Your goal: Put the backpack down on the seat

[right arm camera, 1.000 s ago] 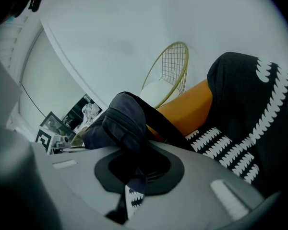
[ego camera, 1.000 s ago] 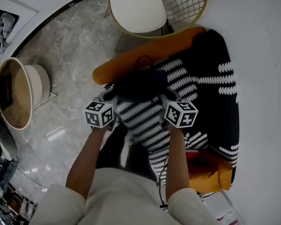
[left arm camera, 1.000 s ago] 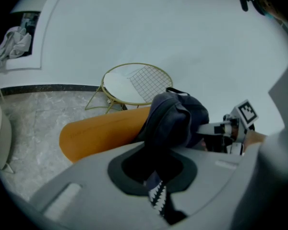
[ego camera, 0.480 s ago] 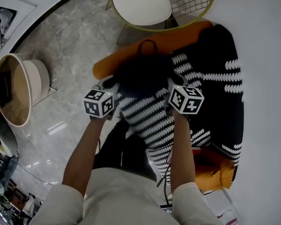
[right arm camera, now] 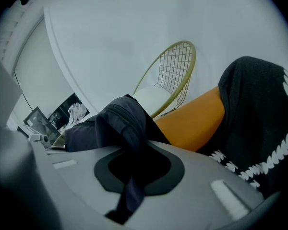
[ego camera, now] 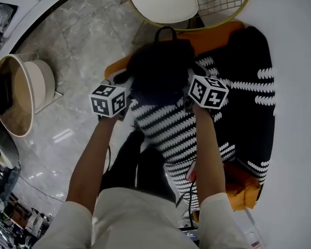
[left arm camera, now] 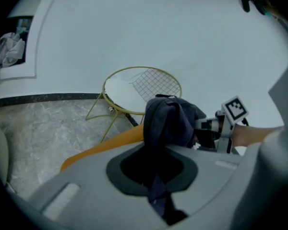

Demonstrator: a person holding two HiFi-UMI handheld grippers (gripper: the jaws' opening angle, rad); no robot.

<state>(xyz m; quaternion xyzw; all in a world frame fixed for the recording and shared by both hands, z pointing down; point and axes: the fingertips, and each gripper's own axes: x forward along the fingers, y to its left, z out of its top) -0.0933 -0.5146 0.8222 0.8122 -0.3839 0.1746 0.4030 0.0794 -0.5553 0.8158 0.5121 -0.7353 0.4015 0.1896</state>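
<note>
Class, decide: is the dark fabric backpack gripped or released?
Gripped: the dark fabric backpack has folds pinched in left gripper and right gripper.

The wire chair (ego camera: 163,1) blocks me just beyond the orange seat (ego camera: 220,34); the marble floor (ego camera: 78,45) on my left lies open.

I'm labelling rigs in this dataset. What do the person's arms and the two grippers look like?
The left gripper and right gripper each have a smooth grey body with a dark rounded recess at the jaws and carry a white cube with black square markers. Pale cream sleeves leave the forearms bare.
</note>
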